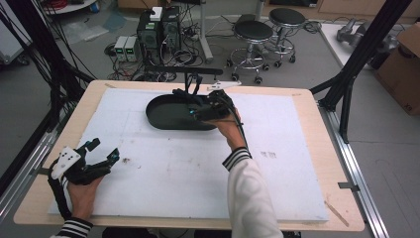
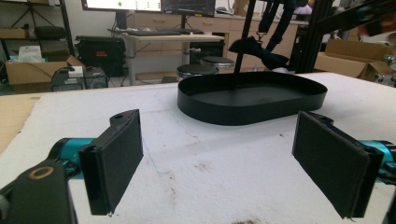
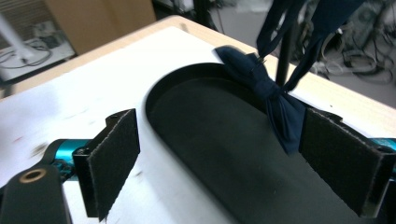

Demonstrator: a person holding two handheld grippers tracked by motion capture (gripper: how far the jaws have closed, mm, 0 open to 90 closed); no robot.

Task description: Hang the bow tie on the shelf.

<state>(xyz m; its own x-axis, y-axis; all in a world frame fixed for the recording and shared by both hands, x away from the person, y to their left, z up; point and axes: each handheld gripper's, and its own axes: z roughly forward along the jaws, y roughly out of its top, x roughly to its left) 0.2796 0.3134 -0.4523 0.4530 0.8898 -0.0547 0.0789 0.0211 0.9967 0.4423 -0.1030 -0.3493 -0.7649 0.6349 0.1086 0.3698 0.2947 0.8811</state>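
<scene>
A dark blue bow tie [image 3: 275, 100] hangs by its straps [image 3: 280, 28] from a black bar [image 1: 183, 70] over the far rim of a black oval tray [image 1: 153, 106]. My right gripper [image 3: 219, 163] is open above the tray, and the tie's lower wing sits just beside its right pad [image 3: 341, 163]; touching or not, I cannot tell. In the high view the right gripper [image 1: 185, 102] reaches over the tray's right half. My left gripper [image 1: 105, 148] rests open near the board's front left, with nothing between its pads [image 2: 116, 163]. The tray [image 2: 252, 105] and the bow tie [image 2: 257, 49] lie ahead of it.
White foam board [image 1: 188, 168] covers the wooden table [image 1: 317, 148]. Black frame posts [image 1: 366, 44] rise at the right and left. Beyond the far edge stand two stools [image 1: 252, 34], computer boxes [image 1: 158, 29] and cables. A cardboard box [image 1: 403, 64] sits at the right.
</scene>
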